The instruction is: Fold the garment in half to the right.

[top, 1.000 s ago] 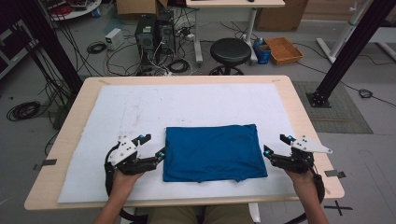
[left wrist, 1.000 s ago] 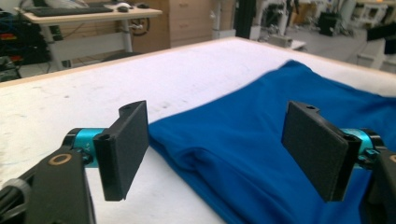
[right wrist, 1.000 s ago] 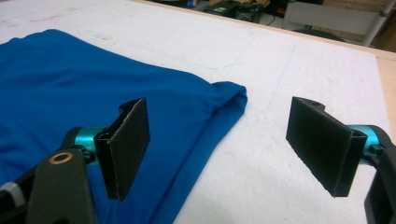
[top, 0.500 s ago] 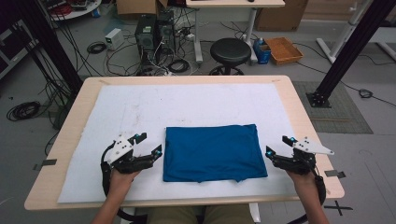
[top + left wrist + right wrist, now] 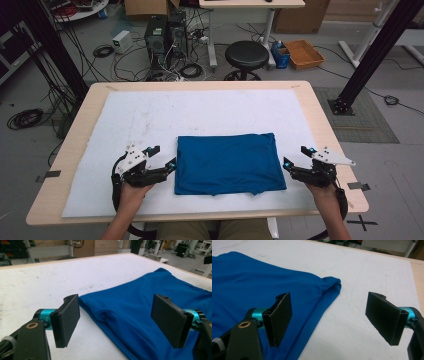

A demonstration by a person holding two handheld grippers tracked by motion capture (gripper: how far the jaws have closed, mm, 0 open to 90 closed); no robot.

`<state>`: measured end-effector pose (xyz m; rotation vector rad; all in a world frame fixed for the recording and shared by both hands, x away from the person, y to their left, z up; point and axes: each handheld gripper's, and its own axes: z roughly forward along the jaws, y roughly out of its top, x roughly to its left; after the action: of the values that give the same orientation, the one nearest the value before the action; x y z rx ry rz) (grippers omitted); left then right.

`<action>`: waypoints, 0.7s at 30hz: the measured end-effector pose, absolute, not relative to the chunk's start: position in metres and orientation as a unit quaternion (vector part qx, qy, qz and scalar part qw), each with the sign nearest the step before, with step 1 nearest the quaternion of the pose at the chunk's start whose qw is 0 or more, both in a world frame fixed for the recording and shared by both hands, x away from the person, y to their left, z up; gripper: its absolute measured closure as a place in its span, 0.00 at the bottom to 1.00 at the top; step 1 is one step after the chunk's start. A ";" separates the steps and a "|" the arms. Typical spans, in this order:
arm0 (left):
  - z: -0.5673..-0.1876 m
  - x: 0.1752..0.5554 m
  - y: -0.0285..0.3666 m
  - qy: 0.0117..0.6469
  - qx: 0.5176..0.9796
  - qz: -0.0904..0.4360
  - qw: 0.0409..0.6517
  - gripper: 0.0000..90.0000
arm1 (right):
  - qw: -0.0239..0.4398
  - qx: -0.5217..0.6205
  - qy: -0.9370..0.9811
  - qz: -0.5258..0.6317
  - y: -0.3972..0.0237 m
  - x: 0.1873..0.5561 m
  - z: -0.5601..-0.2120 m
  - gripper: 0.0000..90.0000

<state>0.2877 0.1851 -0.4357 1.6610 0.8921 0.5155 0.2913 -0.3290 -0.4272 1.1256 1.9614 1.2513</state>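
A blue cloth (image 5: pixel 227 162) lies folded into a flat rectangle on the white mat (image 5: pixel 200 115), near the table's front. My left gripper (image 5: pixel 164 156) rests low at the cloth's left edge, open. In the left gripper view its jaws (image 5: pixel 116 320) stand wide apart with the cloth's folded edge (image 5: pixel 105 315) between them, untouched. My right gripper (image 5: pixel 296 156) sits at the cloth's right edge, also open. In the right gripper view the cloth's corner (image 5: pixel 332 283) lies ahead of the spread jaws (image 5: pixel 329 317), and the pads do not press on it.
The mat covers most of a wooden table (image 5: pixel 325 130). Beyond the far edge stand a black stool (image 5: pixel 246 55), computer towers (image 5: pixel 165 35) with cables, and a cardboard tray (image 5: pixel 304 52). Black frame posts (image 5: pixel 370 55) rise at both sides.
The left gripper has shifted slightly along the cloth's left edge. The right gripper and the cloth have stayed put.
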 end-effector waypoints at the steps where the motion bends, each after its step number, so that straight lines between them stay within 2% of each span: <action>1: -0.436 0.288 0.184 0.379 0.708 0.214 0.557 0.26 | 0.274 0.420 0.730 0.465 -0.330 0.291 -0.427 0.23; 5: -0.435 0.283 0.176 0.381 0.718 0.203 0.546 0.26 | 0.265 0.428 0.722 0.475 -0.331 0.292 -0.429 0.23; 17: -0.450 0.278 0.157 0.459 0.739 0.159 0.467 0.27 | 0.256 0.420 0.728 0.477 -0.328 0.292 -0.431 0.23; 21: -0.450 0.271 0.145 0.449 0.756 0.174 0.444 0.29 | 0.254 0.418 0.731 0.476 -0.326 0.293 -0.431 0.23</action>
<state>0.2708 0.1453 -0.4504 1.8730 1.1134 0.4313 0.2925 -0.3258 -0.4309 1.1342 1.9863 1.2920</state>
